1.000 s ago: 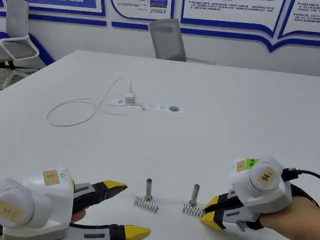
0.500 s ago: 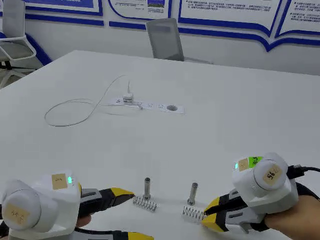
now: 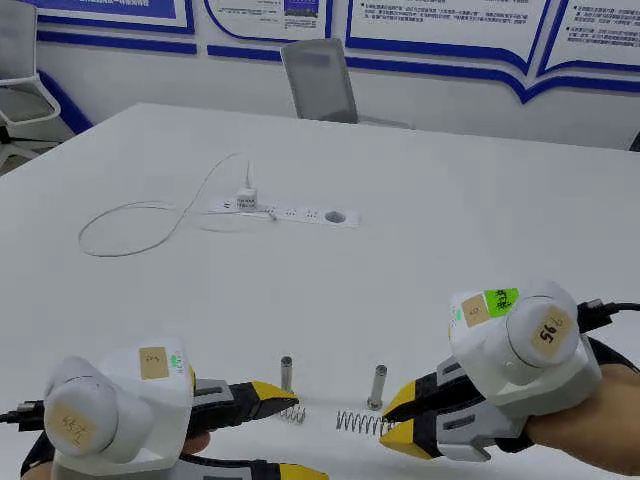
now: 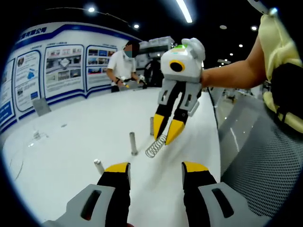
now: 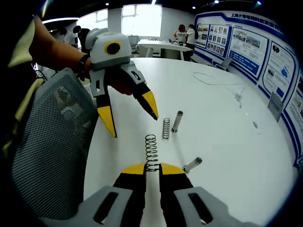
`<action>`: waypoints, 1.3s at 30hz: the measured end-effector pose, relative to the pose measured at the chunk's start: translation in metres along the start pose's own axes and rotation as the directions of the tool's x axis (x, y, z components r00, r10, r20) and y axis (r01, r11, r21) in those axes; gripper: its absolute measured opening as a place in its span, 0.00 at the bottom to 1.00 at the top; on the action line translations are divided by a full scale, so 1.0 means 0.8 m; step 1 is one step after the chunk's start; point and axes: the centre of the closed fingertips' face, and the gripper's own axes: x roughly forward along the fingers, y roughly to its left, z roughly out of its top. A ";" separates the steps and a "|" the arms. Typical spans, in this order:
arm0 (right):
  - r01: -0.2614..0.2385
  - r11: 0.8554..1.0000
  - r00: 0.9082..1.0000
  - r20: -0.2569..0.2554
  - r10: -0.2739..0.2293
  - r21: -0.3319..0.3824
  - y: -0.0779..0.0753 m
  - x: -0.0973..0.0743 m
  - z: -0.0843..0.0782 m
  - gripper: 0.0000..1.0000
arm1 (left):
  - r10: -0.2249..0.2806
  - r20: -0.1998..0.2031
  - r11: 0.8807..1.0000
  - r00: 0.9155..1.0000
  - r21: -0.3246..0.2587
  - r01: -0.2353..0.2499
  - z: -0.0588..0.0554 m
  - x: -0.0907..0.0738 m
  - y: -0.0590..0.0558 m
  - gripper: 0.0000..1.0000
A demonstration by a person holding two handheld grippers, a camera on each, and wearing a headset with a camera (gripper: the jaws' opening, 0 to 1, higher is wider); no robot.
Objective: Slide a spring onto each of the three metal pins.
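My right gripper (image 3: 392,425) is shut on one end of a spring (image 3: 358,422), which sticks out level to the left just above the white table (image 3: 420,250). In the right gripper view the spring (image 5: 151,150) runs straight out from the closed yellow tips (image 5: 152,168). An upright metal pin (image 3: 378,386) stands just behind it. A second pin (image 3: 287,371) stands to its left, with a loose spring (image 3: 292,412) lying at its foot. My left gripper (image 3: 300,432) is open, its upper tip beside that loose spring. The left gripper view shows three pins, the nearest one (image 4: 98,165) just ahead of my open left gripper (image 4: 156,172).
A white power strip (image 3: 290,213) with a plugged-in charger and a looping thin cable (image 3: 130,215) lies mid-table. A grey chair (image 3: 318,80) stands at the far edge. A mesh chair back (image 5: 57,142) sits close behind the left hand. People stand in the background.
My left gripper has moved forward and to the right, up to the loose spring by the left pin. My right gripper stays shut on its spring. The head camera tilted.
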 end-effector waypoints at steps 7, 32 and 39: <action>-0.035 0.999 0.999 -0.004 0.034 -0.042 0.013 0.000 0.012 0.11 | -0.019 0.007 0.999 1.000 0.026 0.019 0.005 0.004 -0.004 0.37; -0.073 0.993 0.997 0.022 0.075 -0.094 0.030 -0.010 0.038 0.11 | -0.052 0.021 0.995 0.998 0.081 0.050 0.010 0.008 -0.014 0.13; -0.068 0.992 0.996 0.055 0.074 -0.107 0.033 -0.016 0.059 0.11 | -0.051 0.016 0.995 0.999 0.089 0.049 0.009 0.008 -0.015 0.12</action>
